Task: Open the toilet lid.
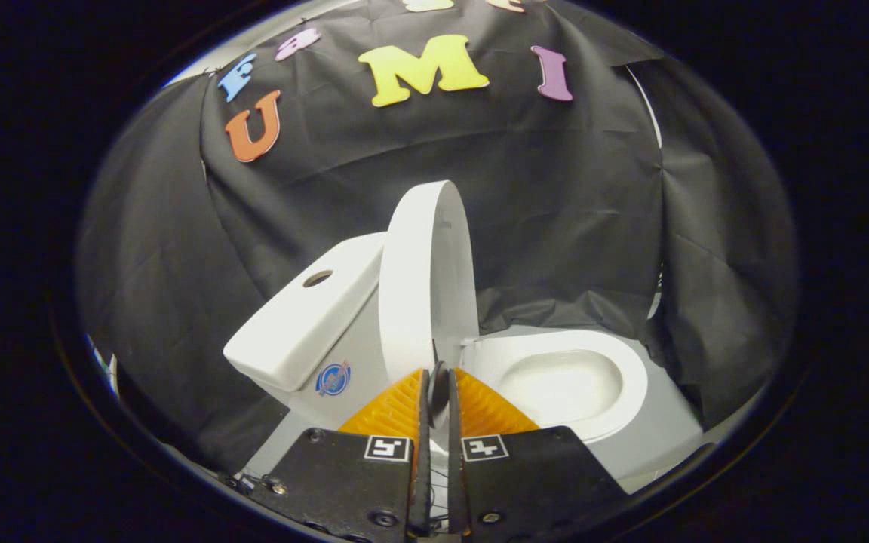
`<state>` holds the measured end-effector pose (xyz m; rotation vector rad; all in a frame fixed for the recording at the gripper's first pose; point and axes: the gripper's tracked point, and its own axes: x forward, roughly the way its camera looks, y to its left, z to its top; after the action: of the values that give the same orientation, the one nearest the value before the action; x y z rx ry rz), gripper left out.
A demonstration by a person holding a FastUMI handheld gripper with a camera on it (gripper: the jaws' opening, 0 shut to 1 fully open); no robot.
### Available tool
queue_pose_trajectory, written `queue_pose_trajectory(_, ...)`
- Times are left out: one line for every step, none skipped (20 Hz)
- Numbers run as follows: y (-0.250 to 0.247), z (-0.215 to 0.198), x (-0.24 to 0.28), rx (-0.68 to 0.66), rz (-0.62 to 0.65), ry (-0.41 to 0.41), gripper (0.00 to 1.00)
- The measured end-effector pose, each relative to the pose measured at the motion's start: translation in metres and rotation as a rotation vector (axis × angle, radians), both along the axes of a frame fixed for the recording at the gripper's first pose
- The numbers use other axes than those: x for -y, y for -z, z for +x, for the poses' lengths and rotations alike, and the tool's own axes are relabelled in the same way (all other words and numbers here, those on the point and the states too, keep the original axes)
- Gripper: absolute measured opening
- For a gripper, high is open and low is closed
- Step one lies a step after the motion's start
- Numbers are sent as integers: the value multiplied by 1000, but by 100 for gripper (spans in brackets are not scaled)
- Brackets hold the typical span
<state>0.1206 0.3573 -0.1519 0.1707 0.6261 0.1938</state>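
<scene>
The toilet lid (427, 279) stands raised, nearly upright, against the white tank (306, 317), leaving the seat (631, 377) and bowl exposed beside it. The gripper (437, 388) is closed nearly together, its orange fingers (393, 411) pinching a small dark tab at the lid's lower edge.

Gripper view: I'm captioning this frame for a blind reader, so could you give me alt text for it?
A white toilet lid stands raised upright beside the tank, leaving the seat and bowl open. The gripper sits close below it, its orange fingers nearly together around a small dark piece at the lid's lower edge, black cloth behind.
</scene>
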Motion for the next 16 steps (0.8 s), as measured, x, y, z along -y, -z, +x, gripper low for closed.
queue_pose_trajectory(-1, 0, -4, 2, -5, -5, 12)
queue_pose_trajectory(0, 0, -6, 5, -14, -12, 12)
queue_pose_trajectory(-2, -1, -10, 8, -20, -17, 12)
queue_pose_trajectory(-2, -1, -16, 13, -31, -27, 12)
queue_pose_trajectory(-2, -1, -20, 15, -37, -33, 12)
queue_pose_trajectory(-2, -1, -23, 16, -40, -38, 12)
queue_pose_trajectory(-2, -1, -27, 16, -39, -39, 12)
queue_pose_trajectory(-2, -1, -30, 15, -42, -45, 12)
queue_pose_trajectory(-2, -2, -34, 16, -45, -51, 12)
queue_pose_trajectory(-2, -2, -37, 16, -51, -57, 12)
queue_pose_trajectory(-2, -2, -41, 18, -58, -64, 12)
queue_pose_trajectory(-2, -2, -45, 20, -67, -72, 13)
queue_pose_trajectory(-1, -2, -50, 23, -76, -79, 13)
queue_pose_trajectory(-1, -2, -53, 23, -81, -83, 13)
queue_pose_trajectory(0, -3, -57, 25, -87, -90, 13)
queue_pose_trajectory(-1, -2, -61, 28, -92, -95, 13)
